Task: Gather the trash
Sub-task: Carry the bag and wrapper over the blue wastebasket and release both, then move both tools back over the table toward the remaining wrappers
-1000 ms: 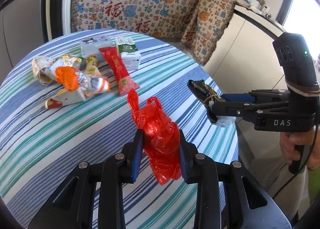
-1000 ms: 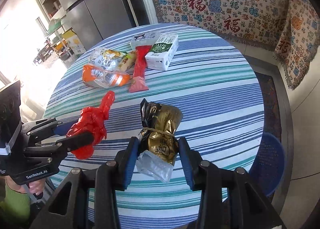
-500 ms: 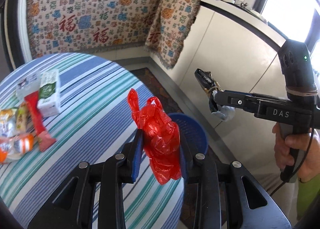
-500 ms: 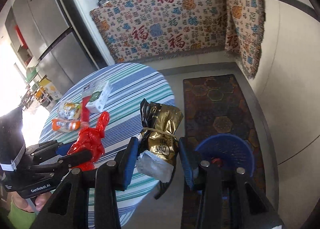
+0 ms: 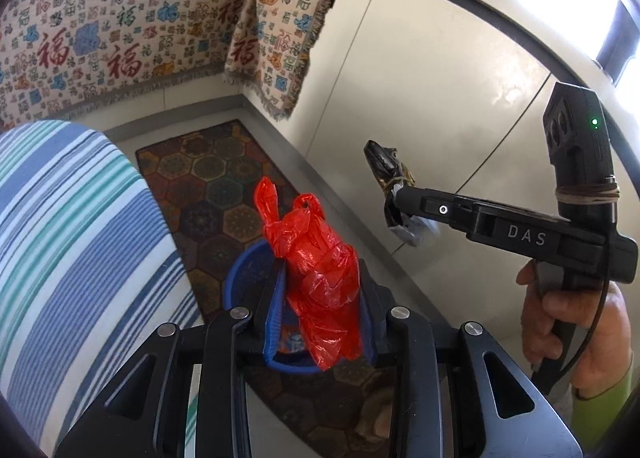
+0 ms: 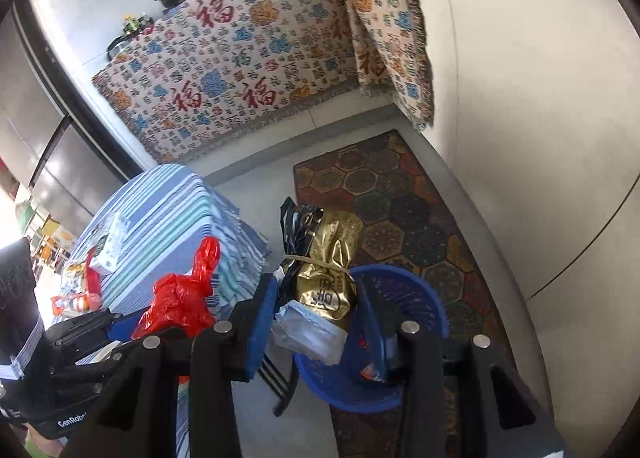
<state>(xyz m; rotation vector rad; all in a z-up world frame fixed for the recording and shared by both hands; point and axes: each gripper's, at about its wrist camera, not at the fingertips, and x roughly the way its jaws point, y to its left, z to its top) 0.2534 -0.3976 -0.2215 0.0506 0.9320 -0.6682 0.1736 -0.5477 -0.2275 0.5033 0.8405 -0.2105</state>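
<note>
My left gripper (image 5: 320, 294) is shut on a crumpled red plastic bag (image 5: 320, 270), held in the air above a blue basket (image 5: 248, 270) on the floor. The right gripper (image 6: 316, 298) is shut on a gold and black snack bag (image 6: 324, 270) tied with a band, just over the rim of the blue basket (image 6: 416, 298). In the left wrist view the right gripper (image 5: 394, 197) shows at the right with the gold bag (image 5: 386, 165) at its tip. The red bag (image 6: 180, 298) shows left in the right wrist view. More wrappers (image 6: 76, 290) lie on the striped table (image 6: 168, 217).
The round table with its blue and green striped cloth (image 5: 68, 238) stands at the left. A patterned rug (image 6: 400, 209) lies under the basket. White cabinets (image 5: 420, 77) run along the right, and a patterned cloth (image 6: 248, 57) hangs at the back. A hand (image 5: 576, 318) grips the right tool.
Both grippers swung from over the table to the floor side, bags still held. The table slid left out of the middle, and the blue basket now lies under the fingers.
</note>
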